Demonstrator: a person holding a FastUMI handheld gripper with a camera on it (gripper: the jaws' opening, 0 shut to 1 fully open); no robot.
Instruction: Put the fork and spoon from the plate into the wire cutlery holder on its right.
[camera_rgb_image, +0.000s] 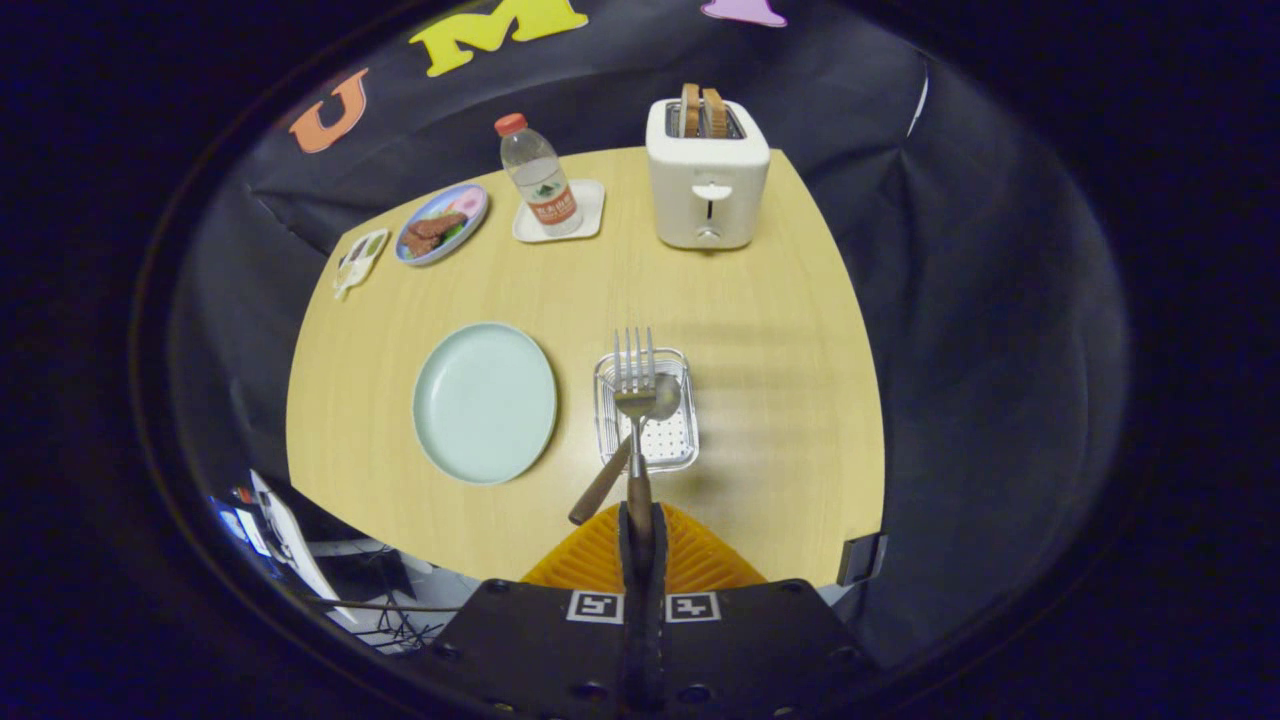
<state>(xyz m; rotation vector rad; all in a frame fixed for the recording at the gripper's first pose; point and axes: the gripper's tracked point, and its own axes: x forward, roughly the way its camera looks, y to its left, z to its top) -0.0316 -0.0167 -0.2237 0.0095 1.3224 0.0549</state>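
Steel, wooden-handled fork (634, 385), clamped by the jaws of the gripper (640, 525), hangs over the clear perforated cutlery holder (646, 425) near the surface's near edge; released tilted, it could tip out beside the leaning spoon (640, 430).

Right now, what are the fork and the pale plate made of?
The fork, held in the shut gripper, looks like shiny metal with a brown, probably wooden handle. The plate looks like smooth glazed ceramic, or maybe plastic: pale, even, softly glossy.
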